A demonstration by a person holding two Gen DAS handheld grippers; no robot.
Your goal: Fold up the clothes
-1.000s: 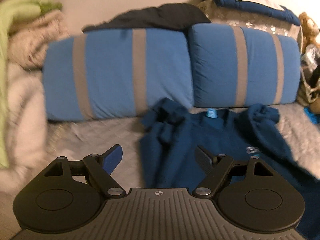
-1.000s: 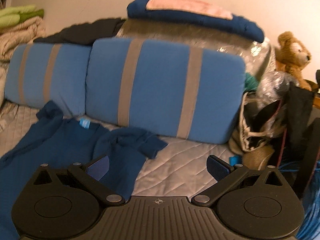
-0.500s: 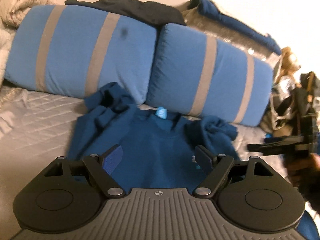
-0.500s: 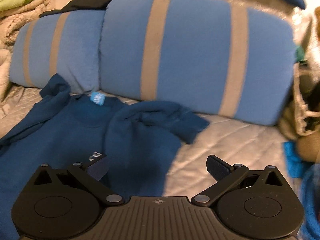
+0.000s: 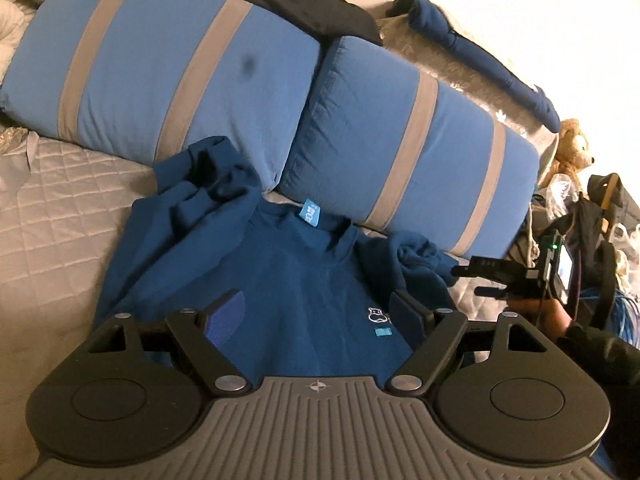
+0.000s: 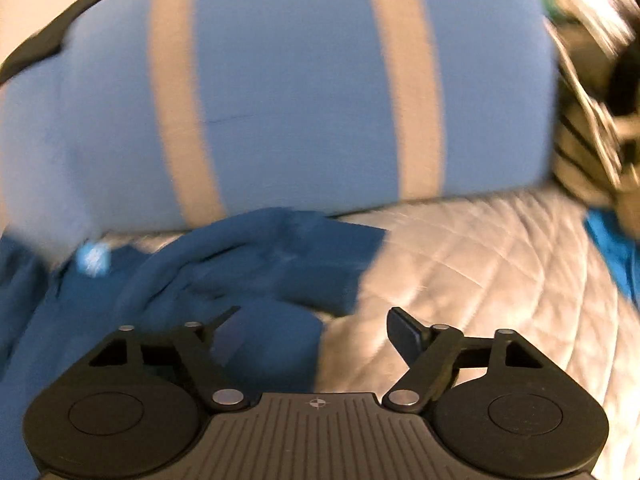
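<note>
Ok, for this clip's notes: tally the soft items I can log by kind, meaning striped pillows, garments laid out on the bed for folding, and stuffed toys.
Striped blue pillows: 2, the left pillow and the right pillow
Garments laid out for folding: 1, the navy sweatshirt
Stuffed toys: 1, the teddy bear
Total: 4

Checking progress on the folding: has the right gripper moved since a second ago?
Yes. The right gripper has come down and closer to the striped pillow, which now fills its view, toward the sweatshirt's bunched sleeve. Its jaws have just been closing, nothing pinched yet.
</note>
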